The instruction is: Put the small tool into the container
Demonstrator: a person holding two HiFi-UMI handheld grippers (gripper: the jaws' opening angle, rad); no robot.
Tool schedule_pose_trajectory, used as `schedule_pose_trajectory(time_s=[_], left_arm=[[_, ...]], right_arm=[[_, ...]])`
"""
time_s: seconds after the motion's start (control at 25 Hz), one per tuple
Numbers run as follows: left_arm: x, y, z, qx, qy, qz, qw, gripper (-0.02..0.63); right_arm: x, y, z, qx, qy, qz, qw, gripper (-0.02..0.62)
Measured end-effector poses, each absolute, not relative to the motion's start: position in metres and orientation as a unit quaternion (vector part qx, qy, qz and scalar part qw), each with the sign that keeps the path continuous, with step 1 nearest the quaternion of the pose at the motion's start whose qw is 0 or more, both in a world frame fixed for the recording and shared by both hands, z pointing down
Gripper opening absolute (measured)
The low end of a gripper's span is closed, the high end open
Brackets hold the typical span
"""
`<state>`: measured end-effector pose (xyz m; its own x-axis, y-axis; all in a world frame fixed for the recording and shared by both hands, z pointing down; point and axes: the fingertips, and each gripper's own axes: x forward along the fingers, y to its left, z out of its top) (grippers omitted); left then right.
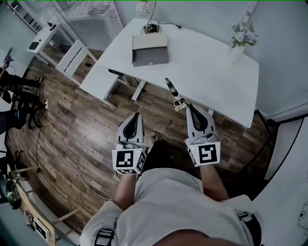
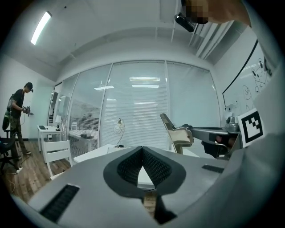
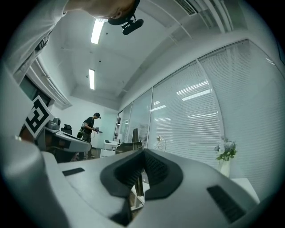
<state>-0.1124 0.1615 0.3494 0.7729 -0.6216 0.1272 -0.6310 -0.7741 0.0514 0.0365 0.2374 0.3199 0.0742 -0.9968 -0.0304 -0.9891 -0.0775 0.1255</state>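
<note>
The grey box-shaped container [image 1: 150, 49] lies on the white table [image 1: 202, 72], toward its far left end. The small tool [image 1: 172, 90], a dark handle with a tan metal part, sticks out ahead of my right gripper [image 1: 188, 106], which is shut on it over the floor near the table's front edge. In the left gripper view the tool [image 2: 177, 132] shows at the right, held up in the air. The right gripper view has the tool [image 3: 135, 137] rising just beyond the closed jaws. My left gripper [image 1: 137, 116] hangs beside it, shut and empty, its pads [image 2: 153, 167] meeting.
A vase of flowers [image 1: 242, 39] stands at the table's far right and a wire lamp [image 1: 146, 9] at its back. A white side desk [image 1: 74, 57] is to the left on the wood floor. Another person [image 2: 17, 116] stands far off.
</note>
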Motion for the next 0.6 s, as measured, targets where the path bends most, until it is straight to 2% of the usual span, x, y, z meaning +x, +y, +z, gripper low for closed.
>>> schedule_pose_trajectory(time_s=[0.44, 0.52, 0.6], left_arm=[[-0.069, 0.033, 0.362, 0.95, -0.3, 0.066, 0.057, 0.023], [-0.066, 0.013, 0.368, 0.951, -0.295, 0.071, 0.061, 0.023], [-0.064, -0.005, 0.375, 0.952, -0.289, 0.073, 0.068, 0.023]], right_arm=[[0.061, 0.111, 0.311, 0.718, -0.685, -0.097, 0.078, 0.026], [0.061, 0.091, 0.316, 0.712, -0.685, -0.107, 0.109, 0.026], [0.062, 0.074, 0.329, 0.697, -0.687, -0.113, 0.173, 0.026]])
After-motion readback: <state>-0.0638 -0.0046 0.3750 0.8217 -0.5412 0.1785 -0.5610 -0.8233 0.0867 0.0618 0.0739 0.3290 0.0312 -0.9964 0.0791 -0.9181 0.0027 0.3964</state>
